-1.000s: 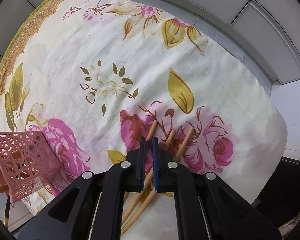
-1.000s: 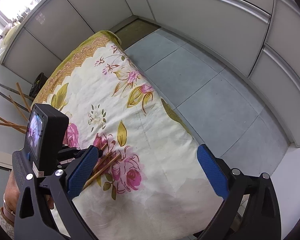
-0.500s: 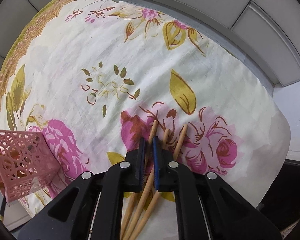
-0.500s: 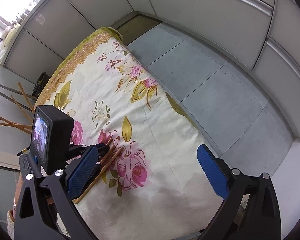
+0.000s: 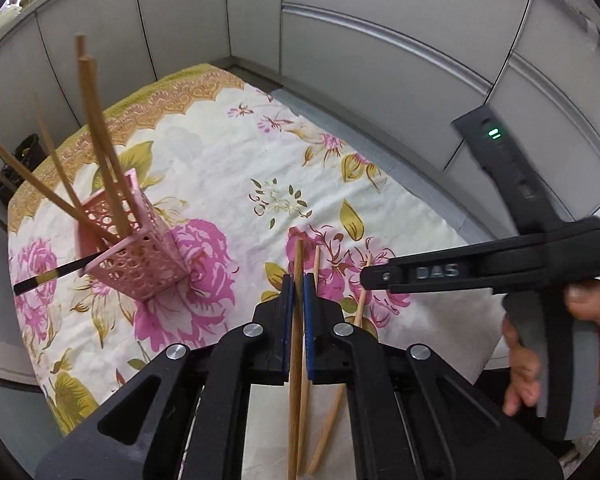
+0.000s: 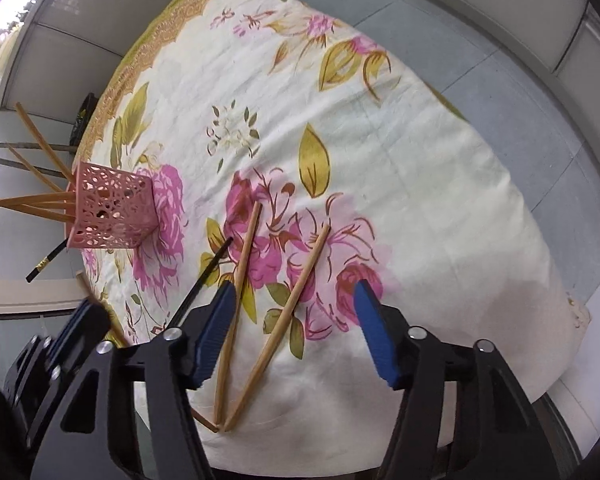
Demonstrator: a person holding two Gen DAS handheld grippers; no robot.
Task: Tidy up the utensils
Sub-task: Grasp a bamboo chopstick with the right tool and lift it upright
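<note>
My left gripper [image 5: 298, 292] is shut on one wooden chopstick [image 5: 296, 360], lifted off the floral cloth [image 5: 228, 168]. Two more wooden chopsticks [image 6: 240, 280] [image 6: 296, 300] lie on the cloth in a V. My right gripper [image 6: 296, 332] hovers just above them. Its jaws are closing, and the pair shows between the blue pads [image 6: 376, 336] without being touched. A black chopstick [image 6: 204, 280] lies left of them. The pink lattice holder [image 5: 140, 252] stands to the left with several chopsticks leaning out of it.
The cloth-covered table ends close to the right gripper at its near edge [image 6: 380, 452], with grey floor [image 6: 520, 100] beyond its far side. Grey partition walls [image 5: 380, 60] surround it. A hand [image 5: 580, 320] grips the right gripper's handle at the right of the left wrist view.
The left gripper rose and tilted up with one wooden chopstick clamped, bringing the holder into view. The right gripper dropped toward the remaining chopsticks and its jaws narrowed.
</note>
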